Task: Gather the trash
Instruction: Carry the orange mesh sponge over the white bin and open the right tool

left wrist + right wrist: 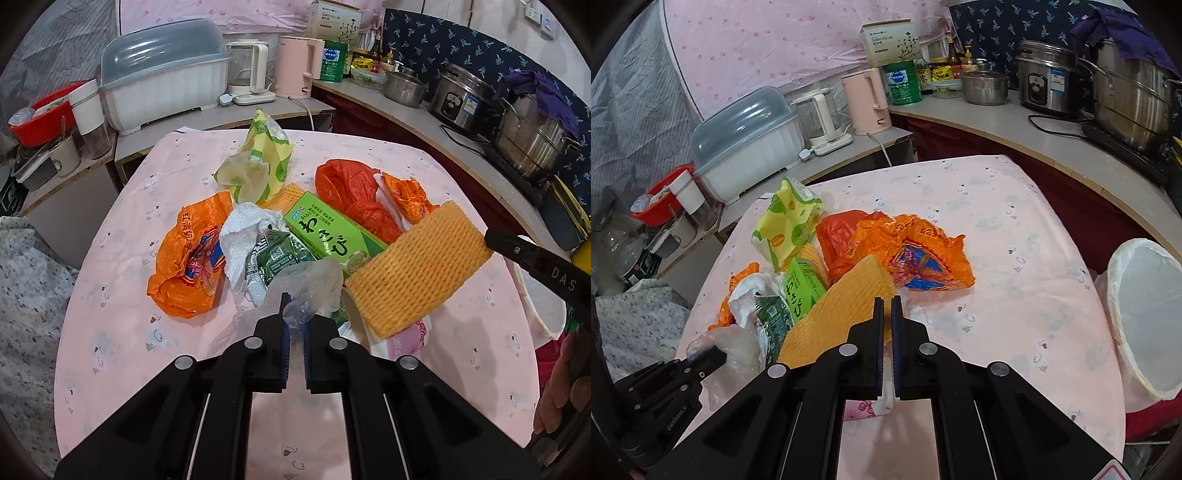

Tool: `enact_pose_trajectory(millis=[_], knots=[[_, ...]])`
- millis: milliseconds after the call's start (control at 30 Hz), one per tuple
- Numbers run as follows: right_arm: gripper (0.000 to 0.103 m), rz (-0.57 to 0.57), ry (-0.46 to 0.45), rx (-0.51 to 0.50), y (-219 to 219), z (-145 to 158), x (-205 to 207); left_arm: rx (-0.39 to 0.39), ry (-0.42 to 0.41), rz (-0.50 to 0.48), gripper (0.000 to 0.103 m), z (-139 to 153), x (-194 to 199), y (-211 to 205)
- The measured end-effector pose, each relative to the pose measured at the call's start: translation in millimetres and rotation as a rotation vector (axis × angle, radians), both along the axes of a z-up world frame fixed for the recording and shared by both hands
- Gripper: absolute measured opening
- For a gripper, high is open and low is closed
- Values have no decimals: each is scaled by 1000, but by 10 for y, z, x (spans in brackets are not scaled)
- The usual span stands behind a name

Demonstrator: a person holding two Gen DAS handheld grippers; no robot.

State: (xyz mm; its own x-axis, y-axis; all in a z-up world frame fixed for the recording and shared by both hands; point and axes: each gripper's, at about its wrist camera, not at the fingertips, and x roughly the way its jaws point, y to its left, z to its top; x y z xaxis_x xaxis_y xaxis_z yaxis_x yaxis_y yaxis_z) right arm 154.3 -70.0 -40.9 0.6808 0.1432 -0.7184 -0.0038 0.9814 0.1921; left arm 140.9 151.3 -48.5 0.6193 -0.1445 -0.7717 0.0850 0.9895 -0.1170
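Trash [295, 229] lies heaped at the middle of the pink table [110, 350]. Left tongs [295, 317] pinch a clear plastic bag [310, 288] at the heap's 6 o'clock edge. Right tongs [887, 306] grip a yellow foam net [842, 314], lifted; white-lined bin [1145, 314] at 3 o'clock.

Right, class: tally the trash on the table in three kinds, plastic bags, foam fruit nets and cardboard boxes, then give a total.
Plastic bags: 4 (orange bag, red bag, second orange bag, clear bag in the left gripper)
Foam nets: 2 (held net in the right gripper, far net)
Boxes: 1 (green box)
Total: 7
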Motion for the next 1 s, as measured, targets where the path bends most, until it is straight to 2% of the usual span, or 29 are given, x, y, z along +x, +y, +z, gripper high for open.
enact_pose_trajectory(millis=[267, 500, 833, 1000], knots=[[4, -113, -66, -4, -523, 259, -147, -7, -60, -57, 5, 280, -78, -273], [4, -227, -106, -7, -1087, 368, -312, -13, -108, -160, 5, 508, -66, -794], [4, -424, -124, -13, -2046, 379, -602, -45, -129, -381, 5, 633, -62, -2001], [4, -507, -111, -17, -2459, 310, -720, -77, -97, -511, 5, 587, -30, -2614]])
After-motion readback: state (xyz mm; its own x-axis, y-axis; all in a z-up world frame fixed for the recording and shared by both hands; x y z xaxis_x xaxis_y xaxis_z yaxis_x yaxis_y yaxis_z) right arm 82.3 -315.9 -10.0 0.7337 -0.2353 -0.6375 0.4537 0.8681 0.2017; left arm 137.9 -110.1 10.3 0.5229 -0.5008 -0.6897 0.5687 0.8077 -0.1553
